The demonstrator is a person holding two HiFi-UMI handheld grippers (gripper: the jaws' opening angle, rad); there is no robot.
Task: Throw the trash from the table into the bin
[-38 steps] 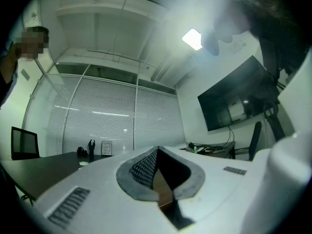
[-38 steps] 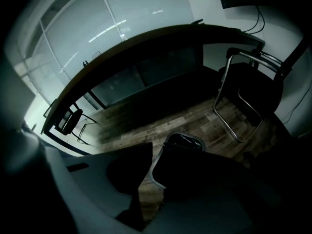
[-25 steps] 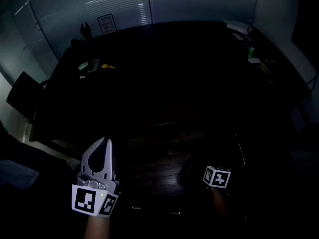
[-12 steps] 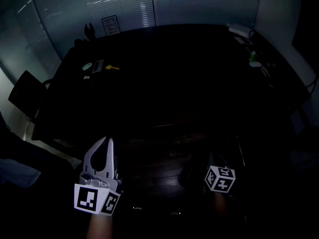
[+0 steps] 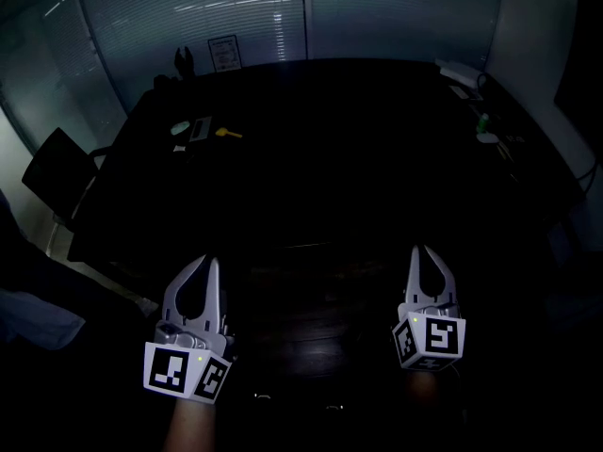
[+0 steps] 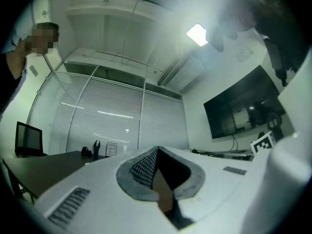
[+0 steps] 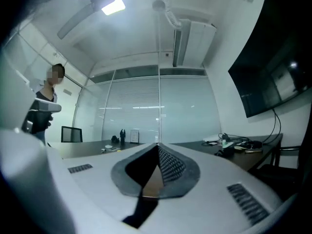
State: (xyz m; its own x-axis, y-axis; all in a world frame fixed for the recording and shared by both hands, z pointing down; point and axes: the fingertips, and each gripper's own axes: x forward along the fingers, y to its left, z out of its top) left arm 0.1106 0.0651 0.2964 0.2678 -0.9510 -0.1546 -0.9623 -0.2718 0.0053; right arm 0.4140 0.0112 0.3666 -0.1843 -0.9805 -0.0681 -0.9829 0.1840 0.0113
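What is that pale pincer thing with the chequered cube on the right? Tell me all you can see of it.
The right gripper looks like pale grey plastic: two curved jaws closed tip to tip, leaving a teardrop gap lined with dark ribbed pads, nothing in it. A cube with black and white square markers sits at its base. It points about level across the dark table, touching nothing there.
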